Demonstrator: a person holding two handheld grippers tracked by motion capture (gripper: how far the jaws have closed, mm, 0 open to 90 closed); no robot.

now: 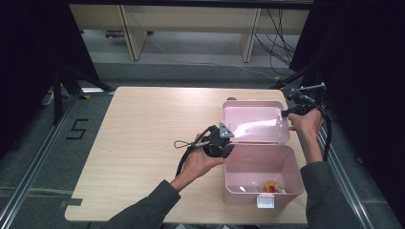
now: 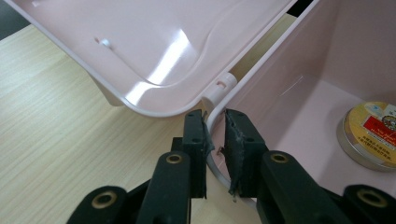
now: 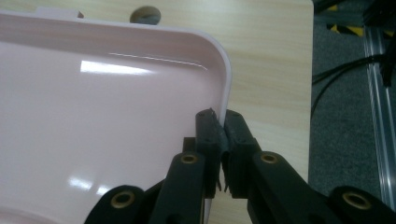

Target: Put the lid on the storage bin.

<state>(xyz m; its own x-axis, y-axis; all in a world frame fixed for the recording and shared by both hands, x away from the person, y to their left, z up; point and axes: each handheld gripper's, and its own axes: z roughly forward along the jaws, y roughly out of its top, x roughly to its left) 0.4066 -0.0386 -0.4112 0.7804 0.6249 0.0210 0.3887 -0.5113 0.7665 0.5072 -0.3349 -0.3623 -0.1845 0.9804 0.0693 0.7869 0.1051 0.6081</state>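
A pink plastic box stands at the table's right with its lid swung open and back. My left gripper is shut on the box's left rim; in the left gripper view my left gripper has the thin white rim between its jaws, just below the hinge. My right gripper is shut on the lid's right edge, and in the right gripper view my right gripper pinches that edge near the lid's rounded corner. A round yellow-and-red tin lies on the box floor.
The box's white latch faces the table's near edge. The tin sits at the box's near end. A round hole in the wooden table lies behind the lid. Cables and a metal rail run along the floor at the right.
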